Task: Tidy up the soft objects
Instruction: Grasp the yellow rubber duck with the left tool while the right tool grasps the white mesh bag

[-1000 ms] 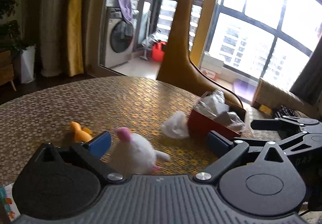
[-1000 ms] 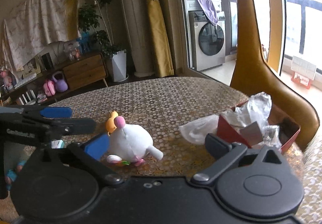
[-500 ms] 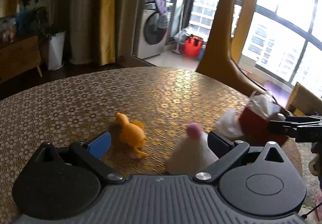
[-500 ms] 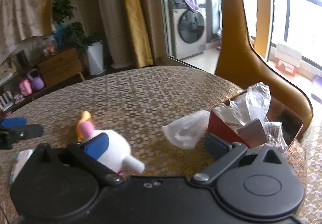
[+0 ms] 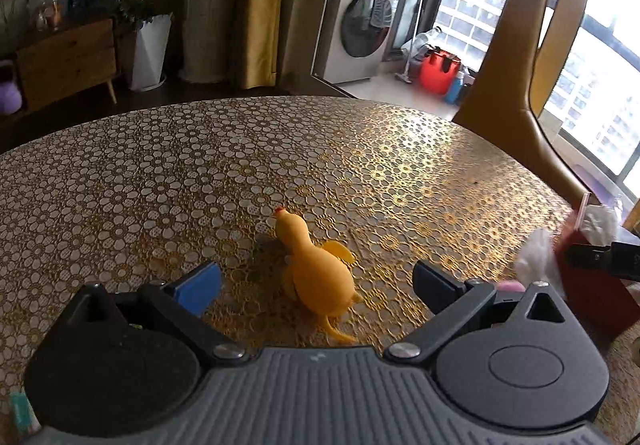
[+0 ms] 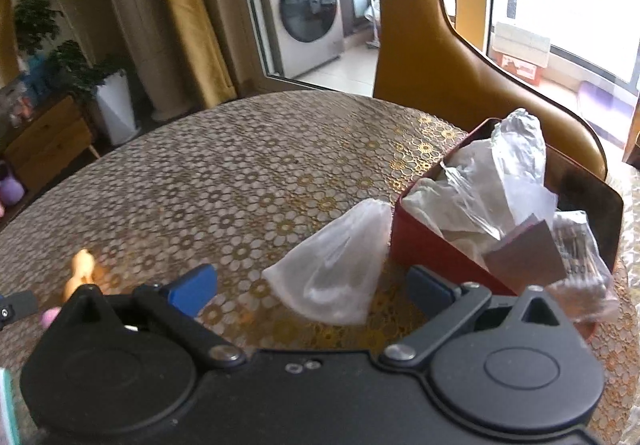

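A yellow rubber chicken [image 5: 316,273] lies on the patterned round table [image 5: 200,173], between the spread fingers of my left gripper [image 5: 316,287], which is open and apart from it. Its head also peeks out at the left in the right wrist view as the chicken [image 6: 80,269]. My right gripper [image 6: 312,287] is open, with a crumpled white plastic bag [image 6: 336,277] lying between its fingers. A pink bit of the white plush toy [image 6: 50,316] shows at the left edge there; the same pink tip [image 5: 510,287] sits behind my left gripper's right finger.
A red box [image 6: 436,253] stuffed with plastic wrap and paper stands at the table's right edge, against a tan chair back [image 6: 440,57]. A washing machine [image 5: 360,37], yellow curtains and a wooden cabinet [image 5: 68,57] stand beyond the table.
My left gripper swung left from the plush toy to straddle the yellow chicken. My right gripper swung right, leaving the plush toy and now framing the white plastic bag.
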